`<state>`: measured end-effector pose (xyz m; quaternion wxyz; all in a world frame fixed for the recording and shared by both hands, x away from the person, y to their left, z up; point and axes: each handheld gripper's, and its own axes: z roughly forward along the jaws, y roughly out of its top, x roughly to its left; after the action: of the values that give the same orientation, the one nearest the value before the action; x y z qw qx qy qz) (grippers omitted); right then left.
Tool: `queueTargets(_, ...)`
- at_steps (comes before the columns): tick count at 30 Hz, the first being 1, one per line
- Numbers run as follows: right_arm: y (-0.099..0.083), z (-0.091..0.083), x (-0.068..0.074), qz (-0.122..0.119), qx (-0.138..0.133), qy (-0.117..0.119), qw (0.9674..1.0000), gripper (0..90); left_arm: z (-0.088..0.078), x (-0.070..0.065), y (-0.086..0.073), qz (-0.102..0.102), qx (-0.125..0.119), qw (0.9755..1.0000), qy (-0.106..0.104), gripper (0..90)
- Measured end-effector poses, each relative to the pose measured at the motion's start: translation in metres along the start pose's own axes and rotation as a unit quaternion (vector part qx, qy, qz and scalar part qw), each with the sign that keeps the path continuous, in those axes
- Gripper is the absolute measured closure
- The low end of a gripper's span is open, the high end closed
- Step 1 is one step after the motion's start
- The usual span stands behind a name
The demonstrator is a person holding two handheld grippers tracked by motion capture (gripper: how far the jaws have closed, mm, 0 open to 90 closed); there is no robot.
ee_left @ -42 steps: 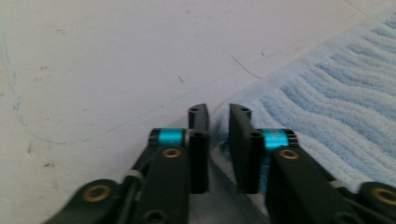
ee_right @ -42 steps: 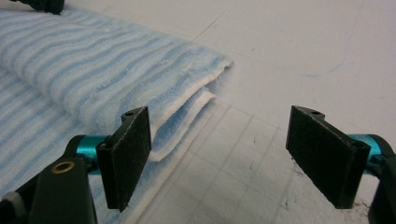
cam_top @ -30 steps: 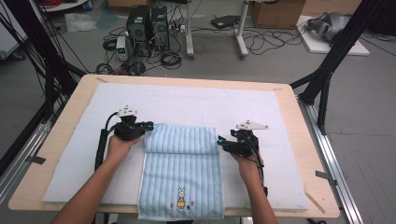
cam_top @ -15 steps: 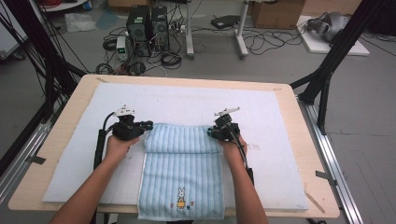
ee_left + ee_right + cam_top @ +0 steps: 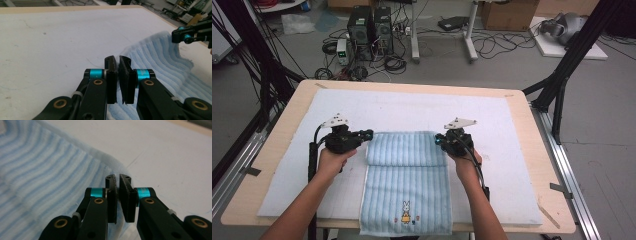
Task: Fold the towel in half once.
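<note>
Two grippers work one cloth on the wooden surface (image 5: 277, 150), which is covered by a white padded mat (image 5: 402, 112). On the mat lies a light blue striped terry towel with a small rabbit motif (image 5: 404, 192), its long axis running from the near edge away from the person, its far end doubled back so the fold runs crosswise between the hands. The left gripper (image 5: 364, 134) sits at the fold's left corner and the right gripper (image 5: 438, 139) at its right corner, each about equally close to its own end. In the left gripper view the fingers (image 5: 111, 75) stand nearly closed, with towel just beside and beneath them; whether cloth is pinched I cannot tell. In the right gripper view the fingers (image 5: 111, 195) are likewise almost together over the towel's corner, grip uncertain. Any next fold would likely carry both corners toward the person, along the long axis.
</note>
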<state>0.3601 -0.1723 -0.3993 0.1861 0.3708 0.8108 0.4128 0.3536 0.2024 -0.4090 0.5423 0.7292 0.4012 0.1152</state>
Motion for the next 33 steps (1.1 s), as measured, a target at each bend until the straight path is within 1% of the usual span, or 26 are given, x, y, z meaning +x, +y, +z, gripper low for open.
queueTargets(2, -0.002, -0.007, 0.004, -0.002, -0.009, 0.008, 0.9999, 84.6, -0.005, -0.003, -0.004, 0.0, -0.001, 1.0, -0.006, 84.3)
queueTargets(4, -0.008, -0.014, 0.008, -0.005, -0.014, 0.01, 0.9998, 84.6, -0.01, -0.005, -0.008, -0.003, -0.002, 0.9999, -0.01, 84.3)
queueTargets(6, -0.015, -0.02, 0.01, -0.002, -0.017, 0.015, 0.9997, 84.6, -0.015, -0.007, -0.011, -0.004, -0.002, 0.9999, -0.015, 84.2)
queueTargets(9, -0.026, -0.028, 0.012, 0.006, -0.019, 0.022, 0.9996, 84.6, -0.019, -0.01, -0.019, -0.013, 0.005, 0.9996, -0.025, 84.2)
queueTargets(12, -0.037, -0.036, 0.015, 0.013, -0.018, 0.034, 0.9992, 84.6, -0.021, -0.016, -0.028, -0.009, 0.017, 0.9994, -0.028, 84.2)
queueTargets(17, -0.055, -0.049, 0.025, 0.015, -0.019, 0.054, 0.9982, 84.6, -0.027, -0.026, -0.043, -0.008, 0.03, 0.9987, -0.041, 84.2)
queueTargets(21, -0.067, -0.058, 0.032, 0.017, -0.022, 0.065, 0.9975, 84.6, -0.032, -0.034, -0.051, -0.001, 0.04, 0.9982, -0.045, 84.1)
queueTargets(22, -0.07, -0.06, 0.033, 0.016, -0.02, 0.066, 0.9975, 84.6, -0.034, -0.035, -0.052, 0.001, 0.044, 0.9979, -0.046, 84.1)
queueTargets(23, -0.072, -0.061, 0.035, 0.015, -0.016, 0.066, 0.9976, 84.6, -0.034, -0.036, -0.055, -0.002, 0.045, 0.9979, -0.046, 84.1)
queueTargets(24, -0.074, -0.063, 0.036, 0.014, -0.015, 0.067, 0.9976, 84.6, -0.035, -0.037, -0.056, -0.001, 0.05, 0.9976, -0.047, 84.0)
queueTargets(26, -0.077, -0.065, 0.038, 0.009, -0.01, 0.069, 0.9975, 84.6, -0.036, -0.039, -0.061, -0.002, 0.063, 0.9971, -0.042, 84.0)
queueTargets(29, -0.084, -0.068, 0.042, 0.004, 0.0, 0.076, 0.9971, 84.6, -0.036, -0.043, -0.067, 0.006, 0.08, 0.9957, -0.046, 84.1)
queueTargets(30, -0.086, -0.069, 0.043, 0.001, 0.003, 0.077, 0.997, 84.6, -0.037, -0.044, -0.068, 0.005, 0.084, 0.9953, -0.047, 84.1)
queueTargets(32, -0.089, -0.072, 0.046, -0.002, 0.01, 0.079, 0.9968, 84.6, -0.04, -0.045, -0.069, 0.008, 0.086, 0.9949, -0.052, 84.1)
queueTargets(33, -0.091, -0.073, 0.046, 0.0, 0.011, 0.08, 0.9967, 84.6, -0.041, -0.045, -0.069, 0.009, 0.083, 0.9951, -0.054, 84.0)
